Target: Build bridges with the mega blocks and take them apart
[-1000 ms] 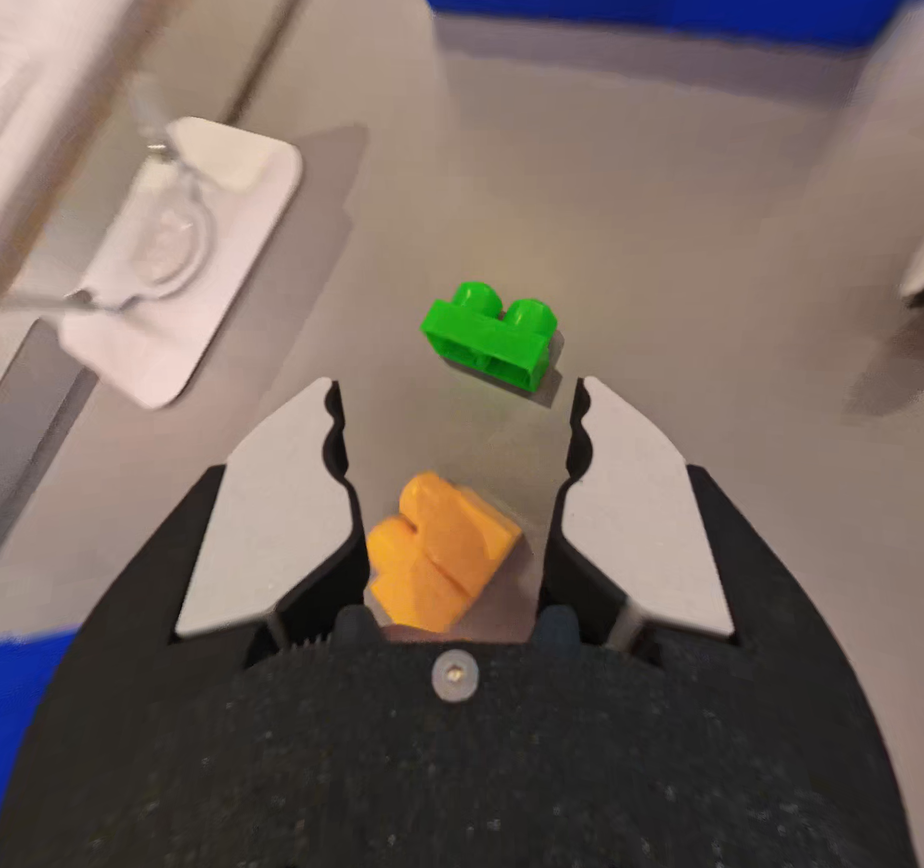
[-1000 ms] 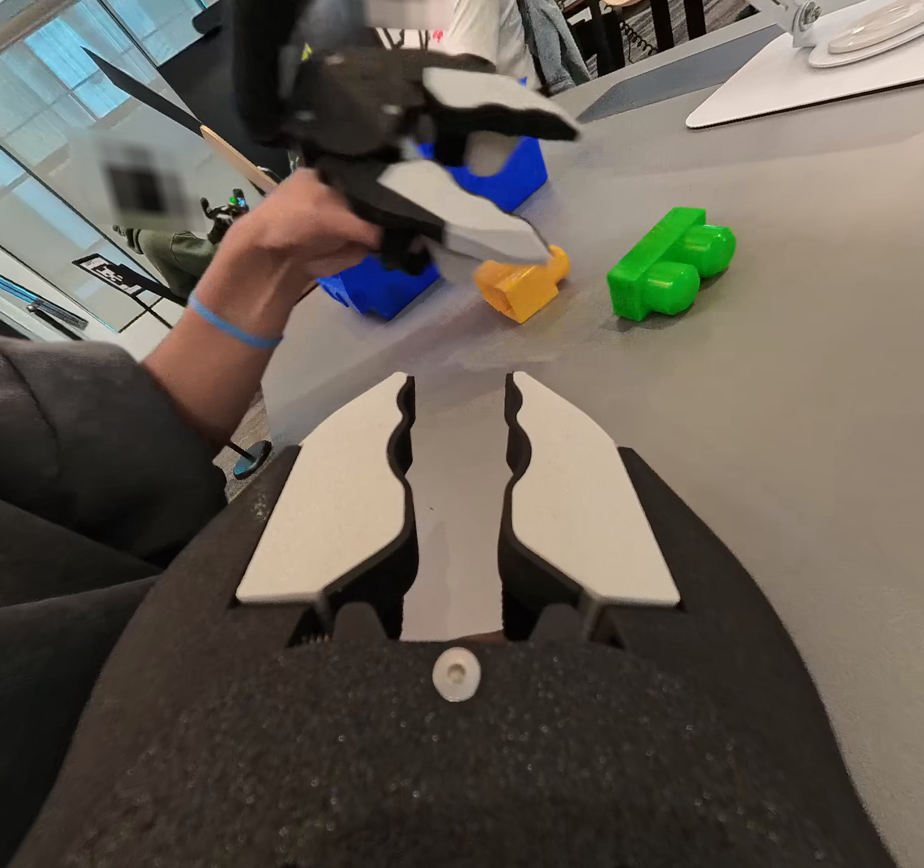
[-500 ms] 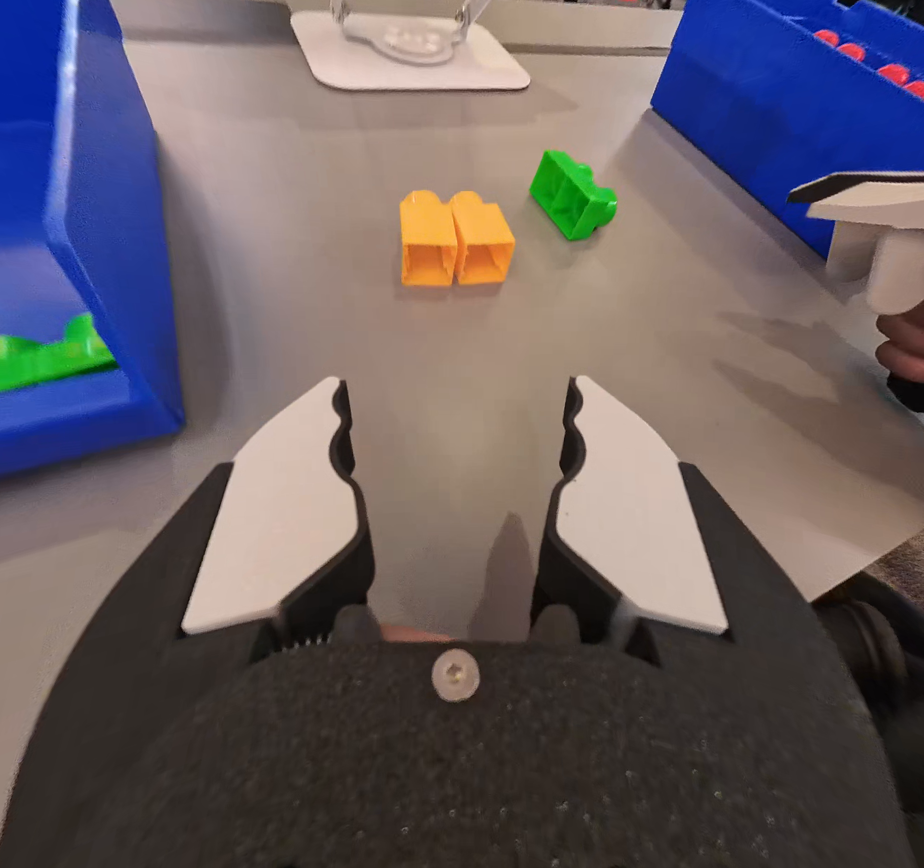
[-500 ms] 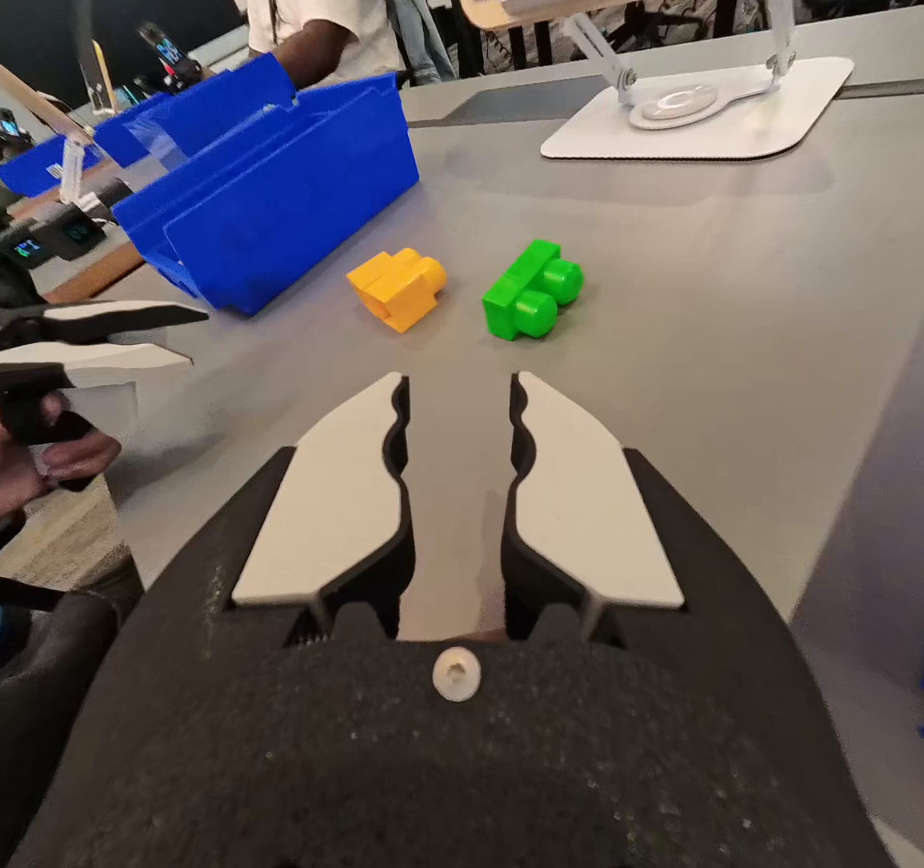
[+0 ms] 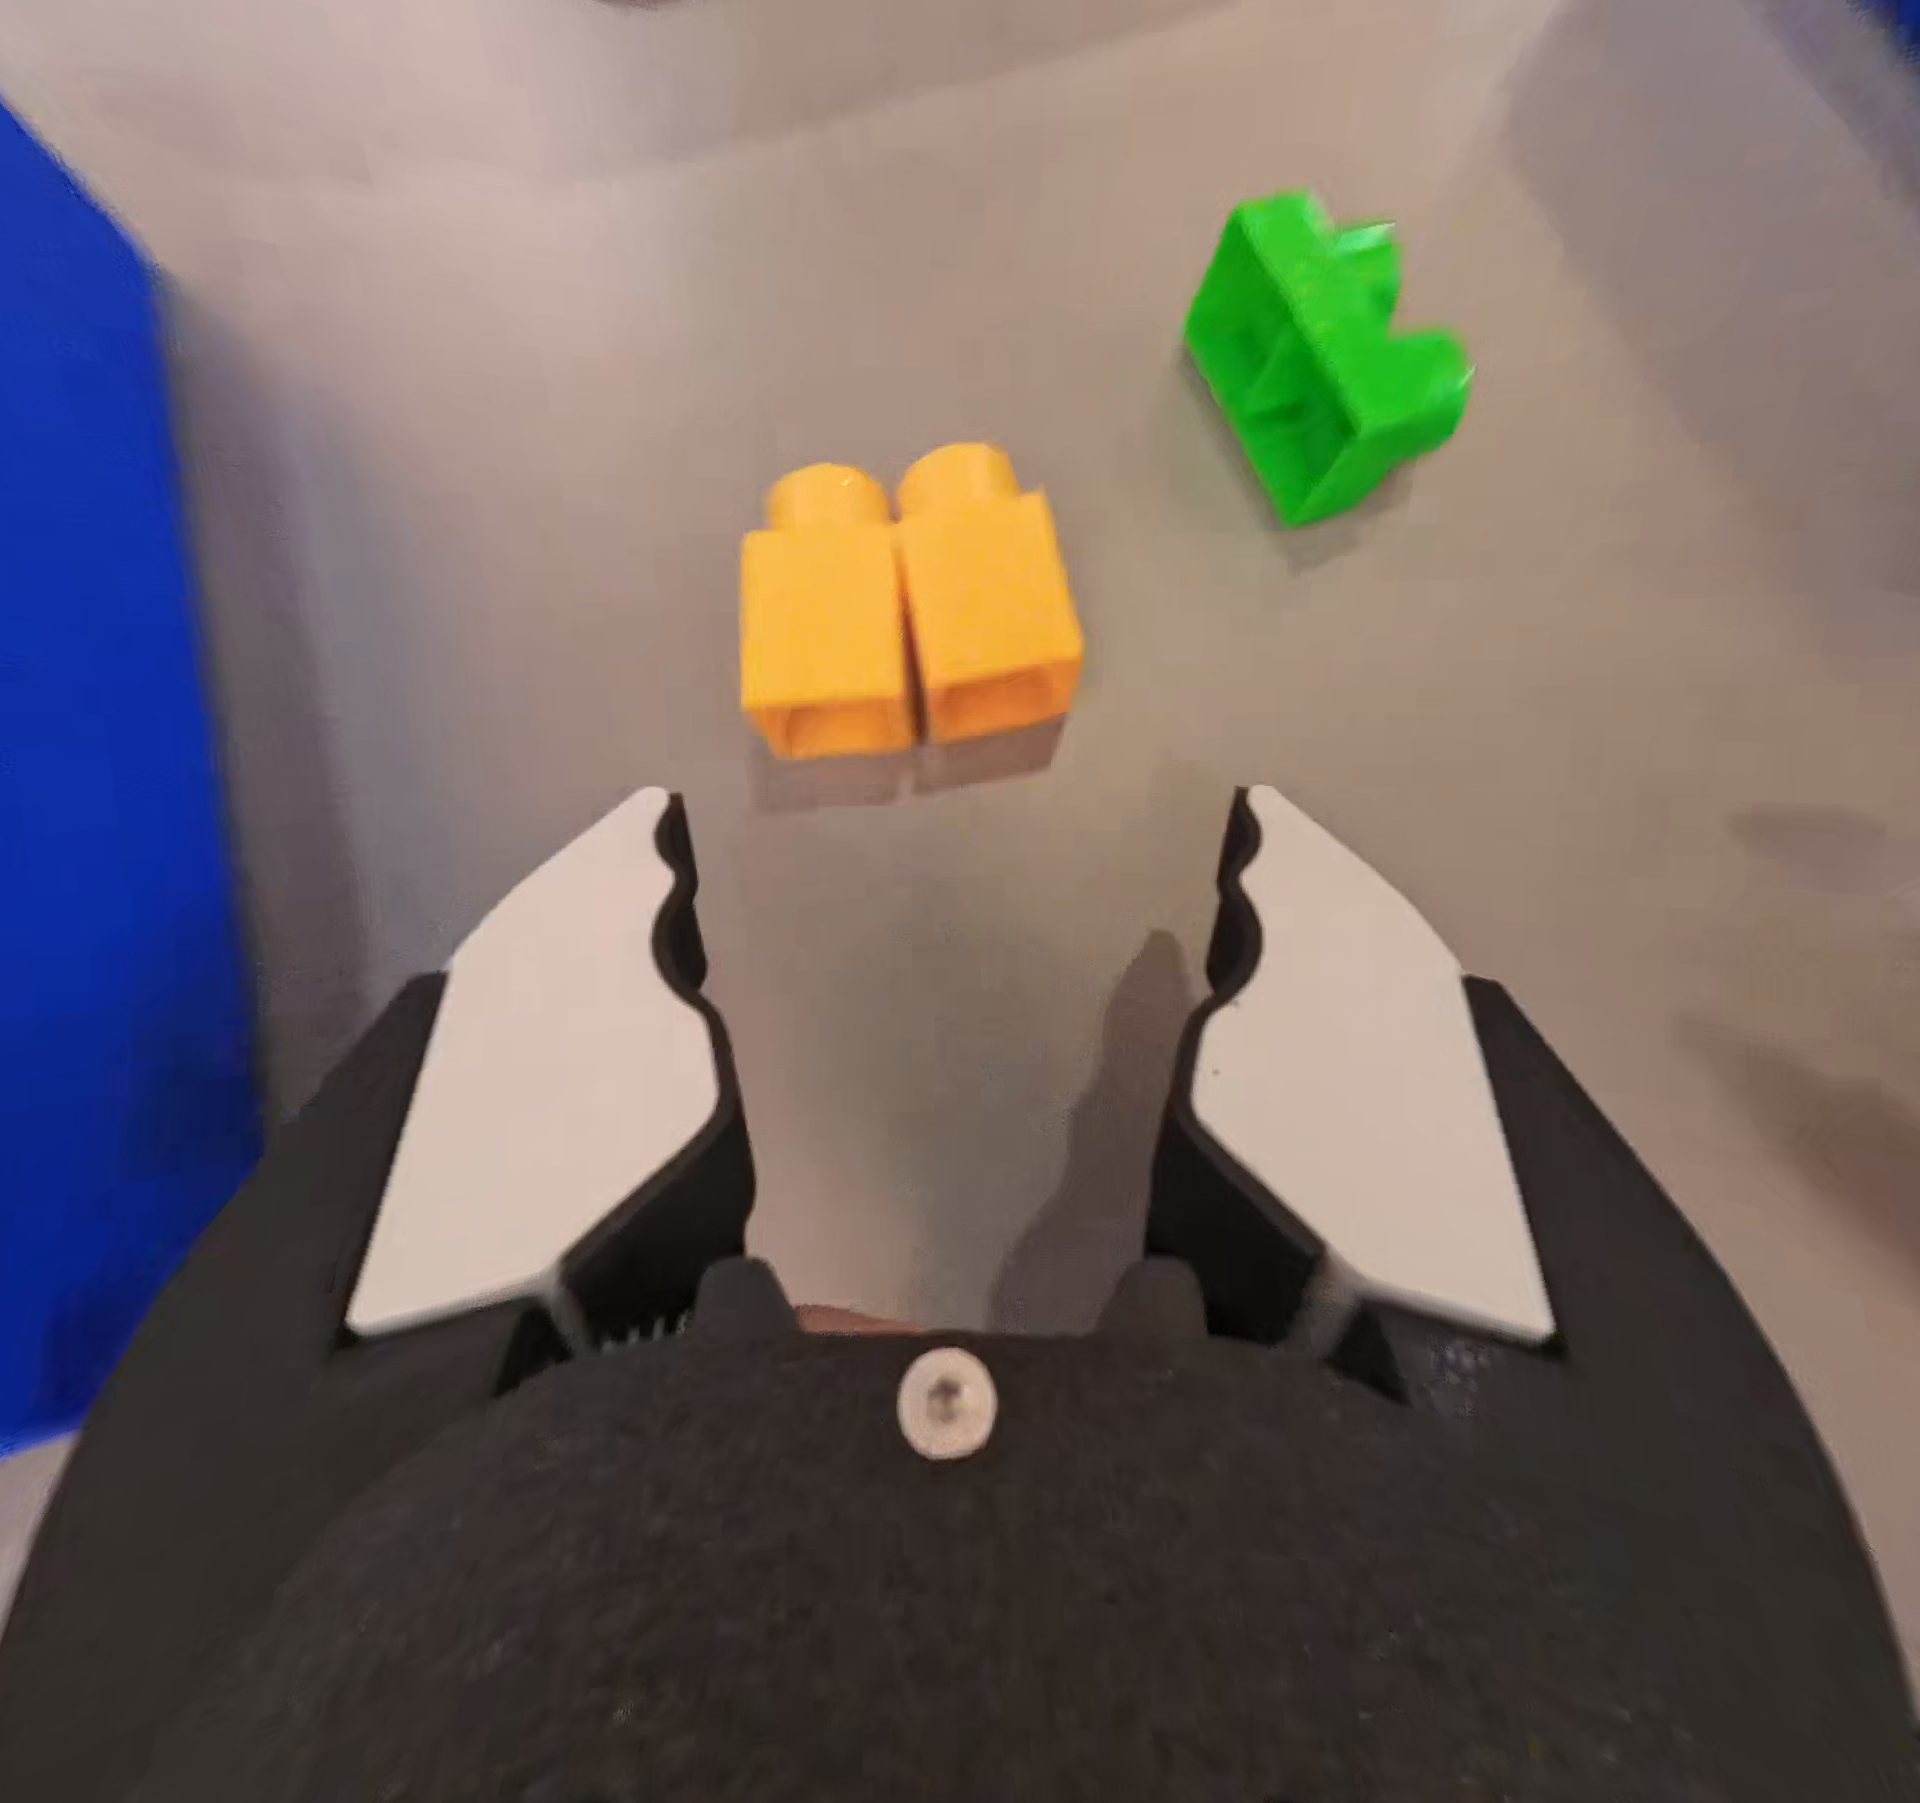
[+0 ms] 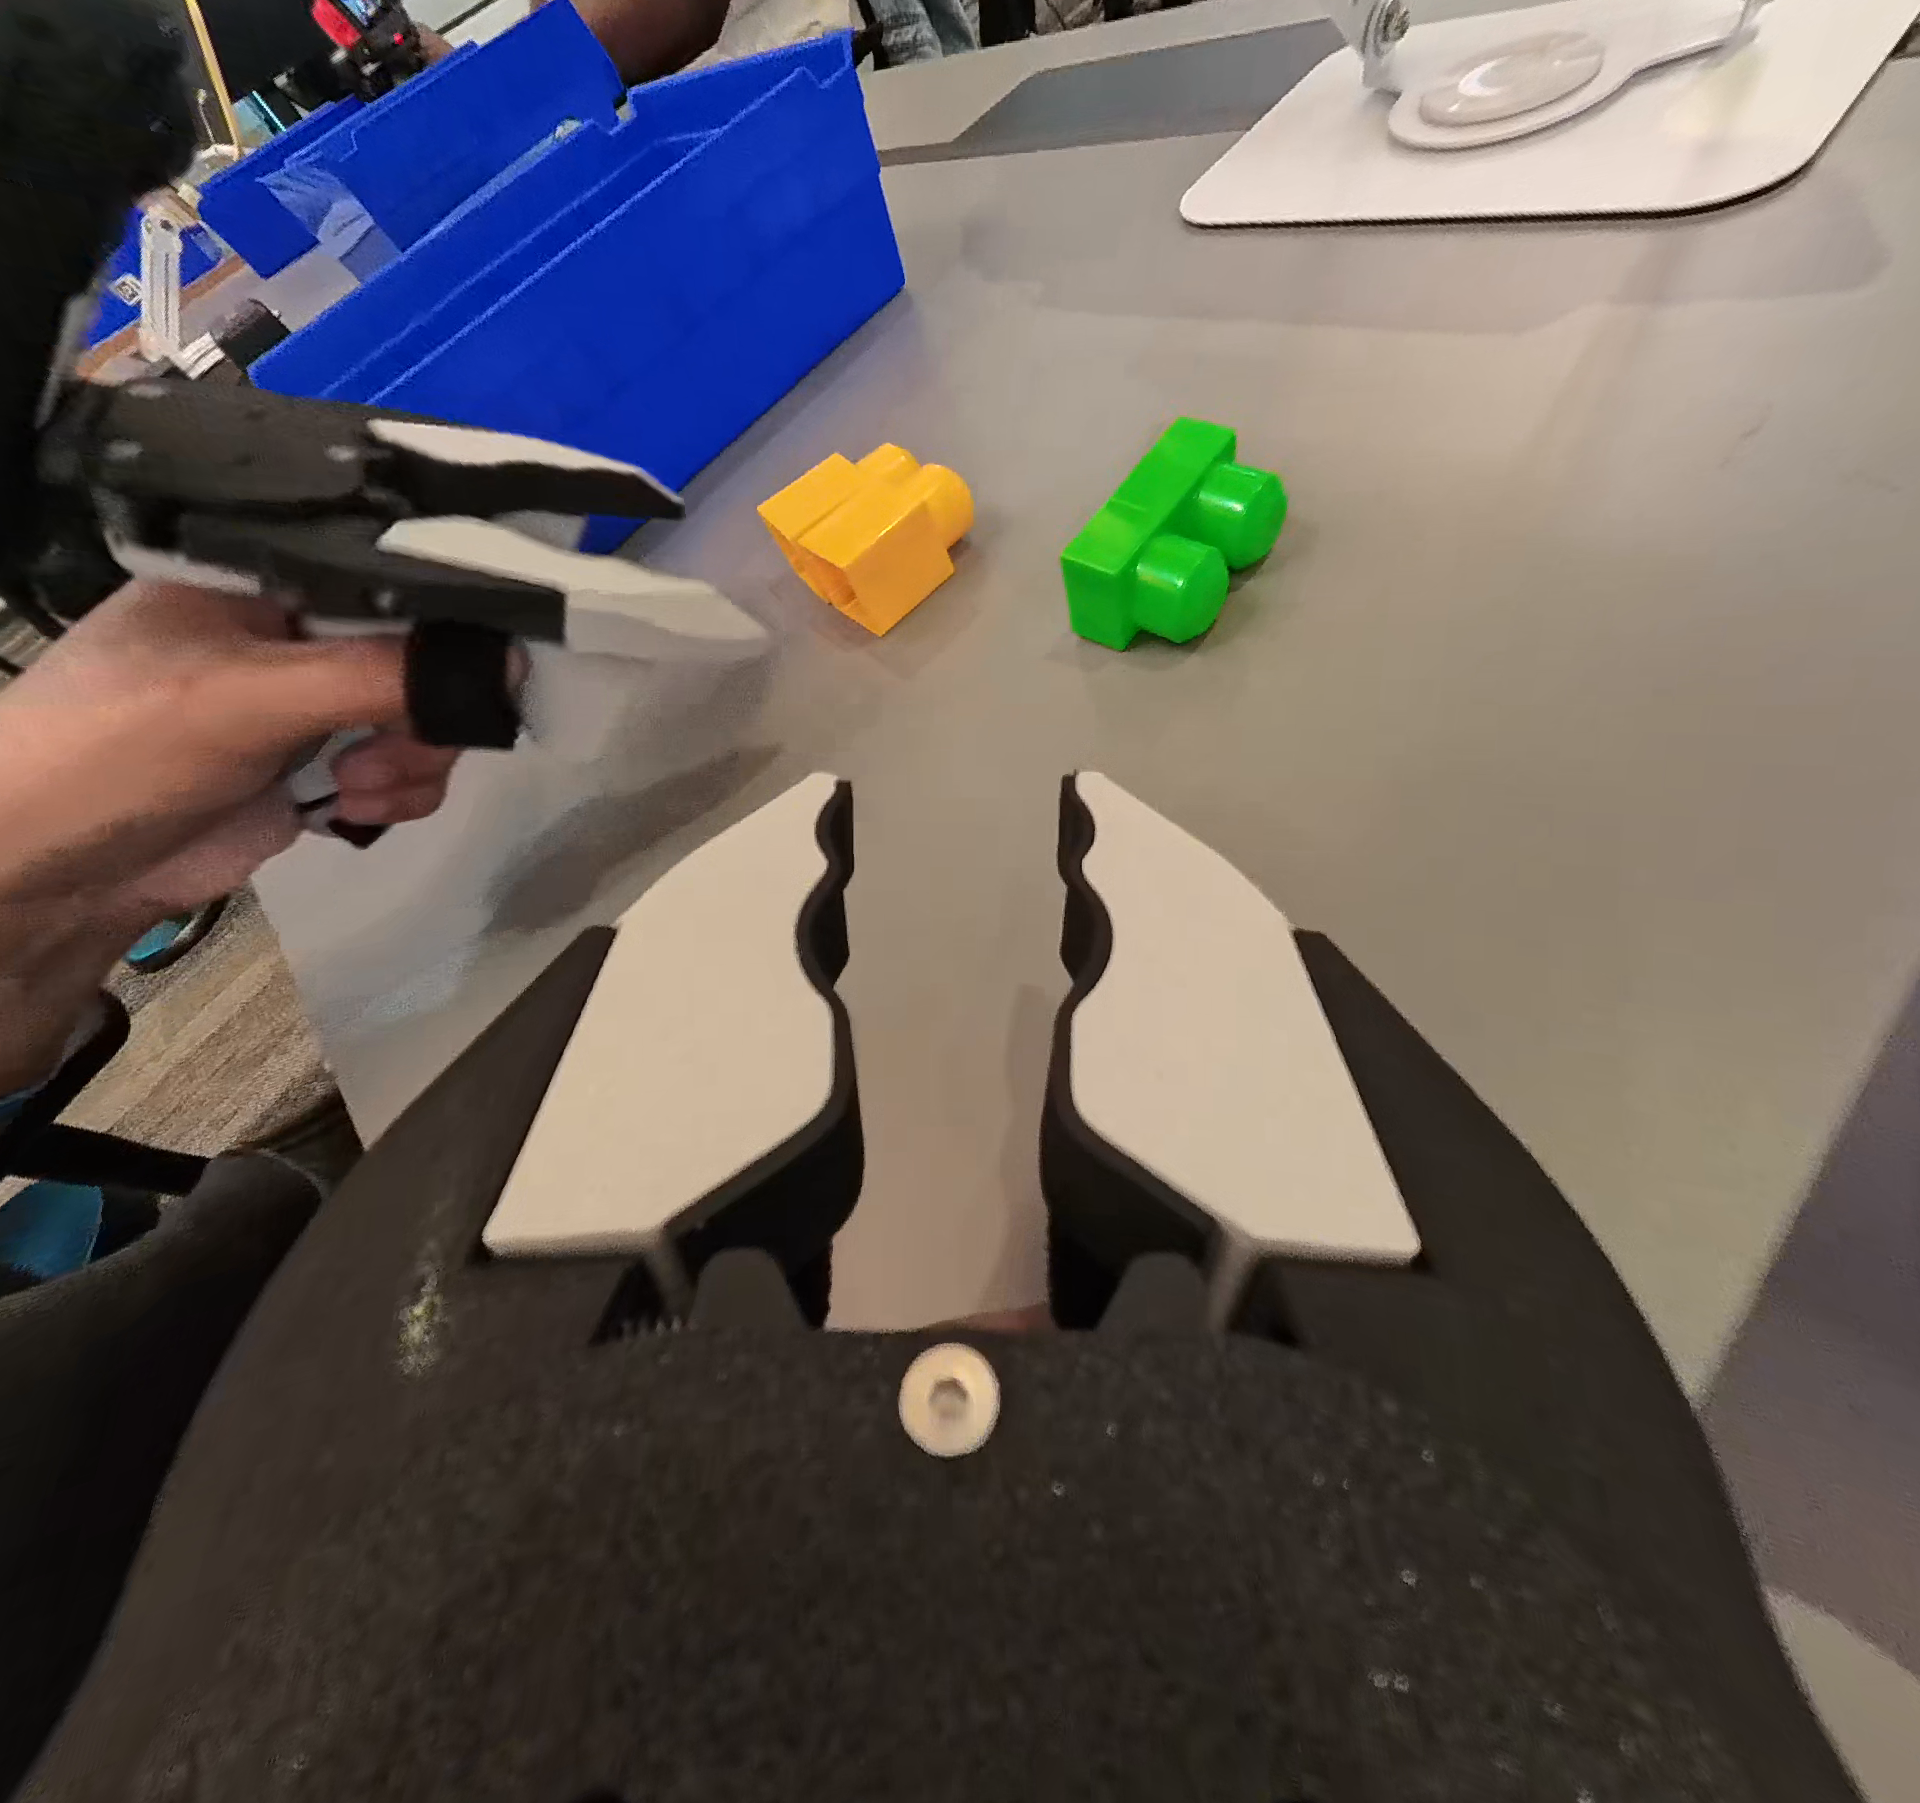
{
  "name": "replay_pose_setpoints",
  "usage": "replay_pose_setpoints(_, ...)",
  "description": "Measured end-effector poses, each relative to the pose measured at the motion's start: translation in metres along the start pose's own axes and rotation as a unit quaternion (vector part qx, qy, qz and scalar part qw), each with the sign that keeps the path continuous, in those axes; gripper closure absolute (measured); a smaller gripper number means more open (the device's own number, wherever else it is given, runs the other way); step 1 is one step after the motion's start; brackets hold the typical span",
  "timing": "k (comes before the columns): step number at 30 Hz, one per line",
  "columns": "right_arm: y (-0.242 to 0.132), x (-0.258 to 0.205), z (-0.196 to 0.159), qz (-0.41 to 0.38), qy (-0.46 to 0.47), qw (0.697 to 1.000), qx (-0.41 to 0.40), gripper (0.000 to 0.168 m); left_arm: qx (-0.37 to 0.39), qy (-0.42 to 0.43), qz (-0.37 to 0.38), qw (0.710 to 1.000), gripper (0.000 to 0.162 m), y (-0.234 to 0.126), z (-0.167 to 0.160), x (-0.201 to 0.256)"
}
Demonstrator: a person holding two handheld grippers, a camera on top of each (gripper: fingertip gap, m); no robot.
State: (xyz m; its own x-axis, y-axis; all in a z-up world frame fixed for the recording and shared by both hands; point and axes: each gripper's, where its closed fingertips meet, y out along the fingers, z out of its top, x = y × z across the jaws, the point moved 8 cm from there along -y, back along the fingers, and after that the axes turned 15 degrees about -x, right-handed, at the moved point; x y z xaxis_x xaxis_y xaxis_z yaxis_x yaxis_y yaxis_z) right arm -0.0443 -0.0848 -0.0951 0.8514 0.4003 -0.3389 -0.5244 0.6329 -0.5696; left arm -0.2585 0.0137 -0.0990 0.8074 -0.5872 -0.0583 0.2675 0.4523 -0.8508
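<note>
My left claw has closed in on the orange block, spread wide and empty. Right claw stays narrowly parted. Green block lies beside the orange on the counter. Blue bin's contents are hidden, I think.

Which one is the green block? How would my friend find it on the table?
Find the big blue bin on the grey table. Two blocks lie on their sides before it, apart: the orange block nearer the bin, then the green block. It is the only green one, with two round studs.
</note>
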Motion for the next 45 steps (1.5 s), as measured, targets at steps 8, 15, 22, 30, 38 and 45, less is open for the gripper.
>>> replay_pose_setpoints(8,-0.003,0.006,-0.002,0.024,0.018,1.0,0.005,0.131,-0.024,-0.059,0.01,0.998,0.058,0.033,0.038,-0.007)
replay_pose_setpoints(15,-0.005,0.012,-0.004,0.041,0.027,0.999,0.009,0.131,-0.063,-0.058,0.022,0.996,0.057,0.058,0.038,-0.005)
replay_pose_setpoints(22,-0.006,0.013,-0.004,0.052,0.034,0.998,0.011,0.131,-0.08,-0.06,0.023,0.995,0.07,0.063,0.043,-0.011)
replay_pose_setpoints(30,-0.003,0.008,-0.006,0.055,0.033,0.998,0.004,0.131,-0.099,-0.02,-0.017,0.995,0.08,0.062,0.043,-0.01)
replay_pose_setpoints(38,-0.003,0.006,-0.005,0.064,0.034,0.997,0.003,0.131,-0.089,0.096,-0.048,0.99,0.083,0.058,0.045,-0.01)
replay_pose_setpoints(45,-0.006,0.009,0.005,0.04,0.012,0.999,-0.006,0.131,-0.043,0.168,-0.056,0.983,0.084,0.044,0.028,-0.027)
